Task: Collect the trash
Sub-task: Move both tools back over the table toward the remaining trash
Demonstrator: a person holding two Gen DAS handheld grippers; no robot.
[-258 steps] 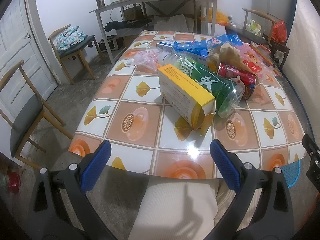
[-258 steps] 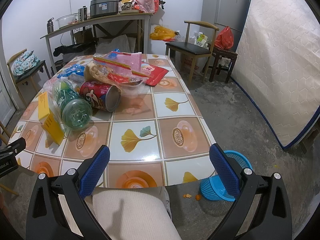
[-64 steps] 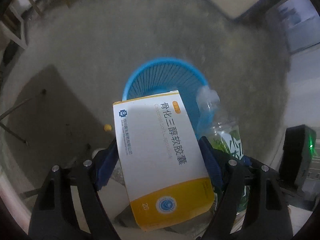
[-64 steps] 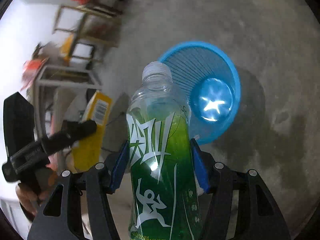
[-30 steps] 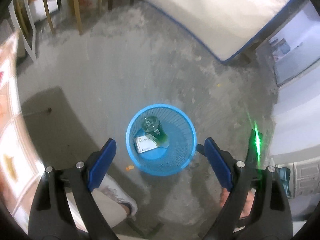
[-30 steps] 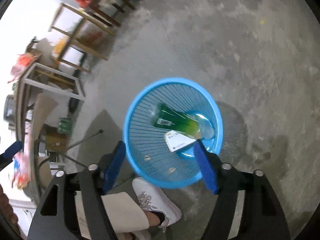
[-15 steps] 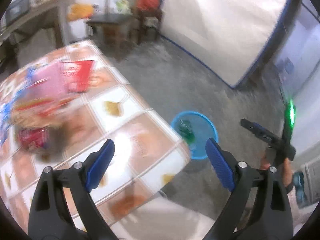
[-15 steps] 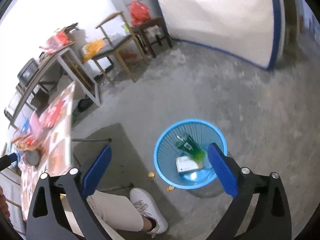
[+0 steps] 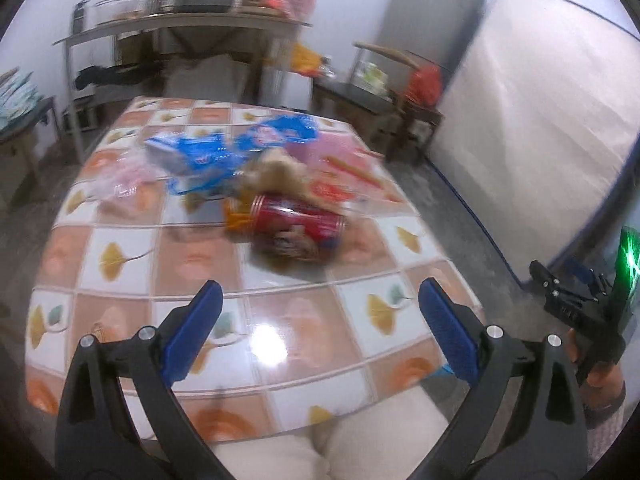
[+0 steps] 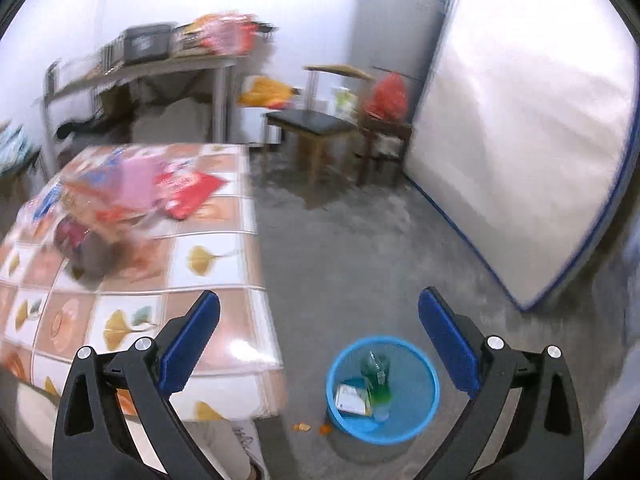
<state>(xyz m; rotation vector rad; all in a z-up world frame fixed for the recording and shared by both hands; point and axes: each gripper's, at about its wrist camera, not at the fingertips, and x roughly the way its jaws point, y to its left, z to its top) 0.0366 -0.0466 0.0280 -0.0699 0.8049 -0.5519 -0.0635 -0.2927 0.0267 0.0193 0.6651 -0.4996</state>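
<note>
Trash lies in a blurred heap on the tiled table: a red crisp can on its side, a blue wrapper, a crumpled brown bag and pink packets. My left gripper hovers over the table's near edge, short of the can; its jaws are opening with nothing between them. My right gripper stands wide open and empty above the floor beside the table. Below it, the blue basket holds the green bottle and the box.
A mattress leans on the right wall, with a fridge and a chair behind. A cluttered side table stands at the back. A person's leg is under the table edge. Orange scraps lie by the basket.
Both grippers let go of the box and bottle, which now lie in the basket. Both rose and swung away from it; the left view now faces the trash on the table.
</note>
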